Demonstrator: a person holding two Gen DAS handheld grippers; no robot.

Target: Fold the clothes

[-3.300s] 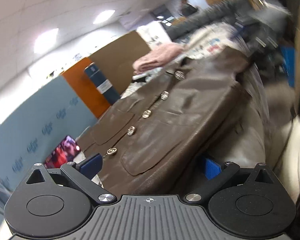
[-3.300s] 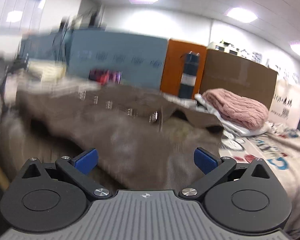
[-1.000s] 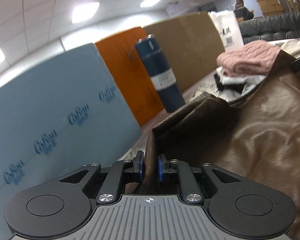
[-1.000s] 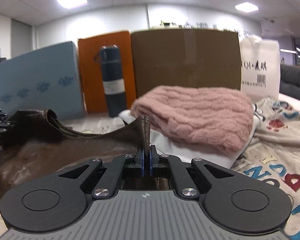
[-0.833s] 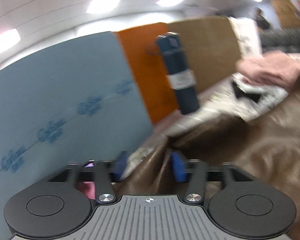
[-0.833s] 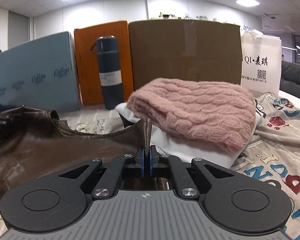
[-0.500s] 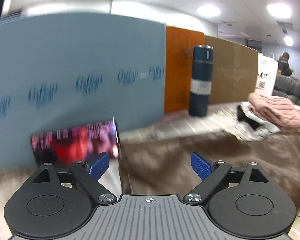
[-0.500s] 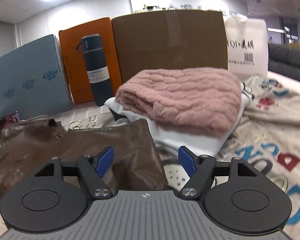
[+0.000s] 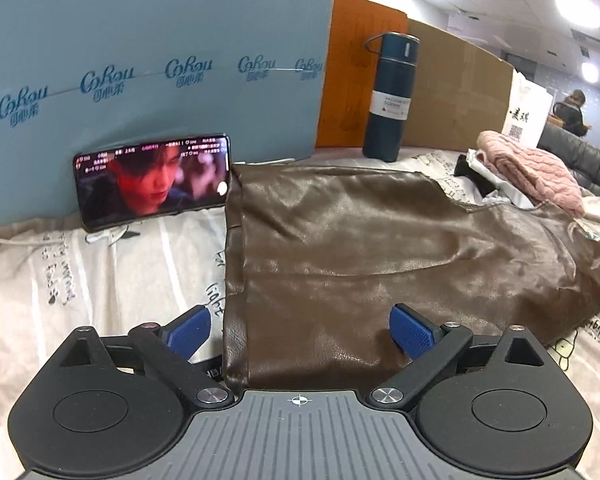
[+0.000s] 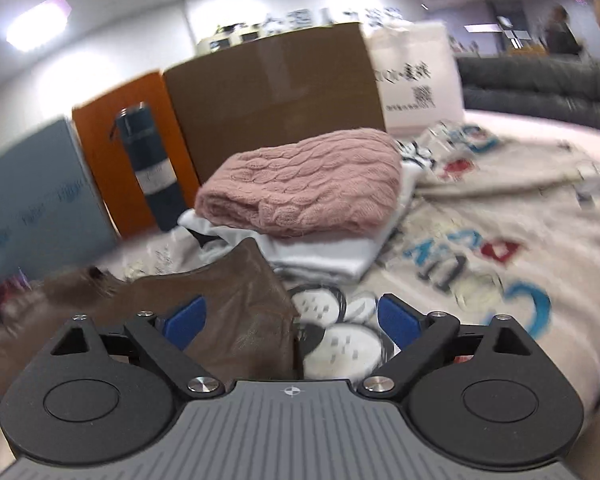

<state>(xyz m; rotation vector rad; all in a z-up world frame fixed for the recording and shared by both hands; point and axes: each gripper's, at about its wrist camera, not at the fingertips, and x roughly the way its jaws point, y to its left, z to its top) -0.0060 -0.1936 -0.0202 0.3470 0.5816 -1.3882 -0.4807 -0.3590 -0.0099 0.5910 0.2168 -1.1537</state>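
The printed bedsheet (image 9: 80,272) carries the brown leather jacket (image 9: 380,248), folded flat beside the pink sweater (image 10: 304,192). Both the left gripper (image 9: 300,330) and right gripper (image 10: 292,318) have just been opening, jaws wide, holding nothing. Next, probably, pinch both near corners evenly, keeping edges aligned.

brown jacket (image 10: 236,320) blurred leftward, its near edge behind gripper body

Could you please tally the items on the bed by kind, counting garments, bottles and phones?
Garments: 3 – brown leather jacket, pink knit sweater, white folded garment under the sweater
Bottles: 1 – dark blue flask
Phones: 1 – phone propped against the blue board
Total: 5
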